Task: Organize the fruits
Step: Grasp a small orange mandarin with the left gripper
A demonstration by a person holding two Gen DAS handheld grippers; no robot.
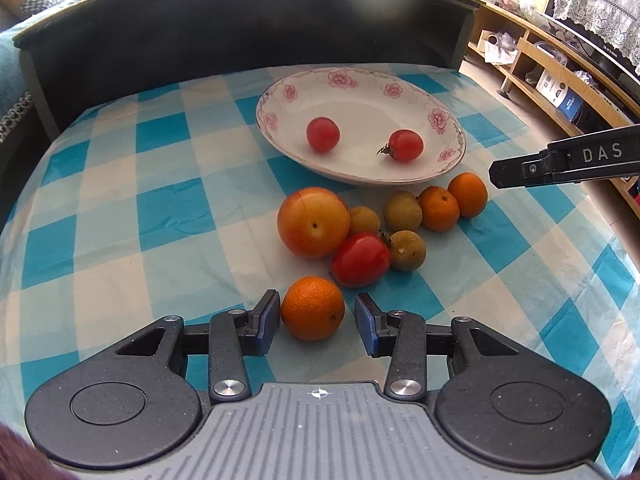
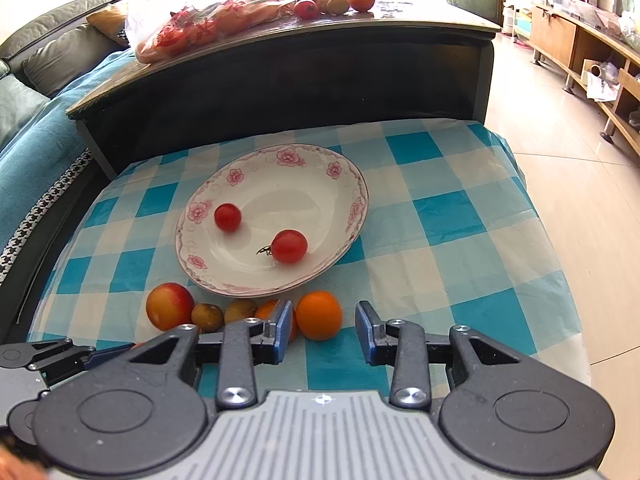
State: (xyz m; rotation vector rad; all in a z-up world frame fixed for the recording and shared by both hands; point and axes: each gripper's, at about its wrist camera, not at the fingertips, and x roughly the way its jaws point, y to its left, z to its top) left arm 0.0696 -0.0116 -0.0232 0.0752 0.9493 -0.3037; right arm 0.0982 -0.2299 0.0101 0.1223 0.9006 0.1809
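A floral white plate [image 1: 440,120] holds two cherry tomatoes [image 1: 323,134] [image 1: 406,144]. In front of it on the checked cloth lie a peach [image 1: 313,222], a red tomato [image 1: 361,259], three longans [image 1: 402,211] and two small oranges [image 1: 439,208]. My left gripper [image 1: 318,320] is open around another small orange [image 1: 313,308], with a gap at the right pad. In the right wrist view, my right gripper [image 2: 324,330] is open just short of an orange [image 2: 319,315], near the plate [image 2: 356,208]. Neither gripper's pads press on the fruit.
A dark coffee table [image 2: 280,64] rises behind the cloth, carrying a plastic bag [image 2: 192,20] and more fruit [image 2: 336,0]. A sofa [image 2: 48,60] is at the left. The cloth's right edge [image 2: 552,280] drops to a tiled floor, with wooden shelves [image 2: 580,52] beyond.
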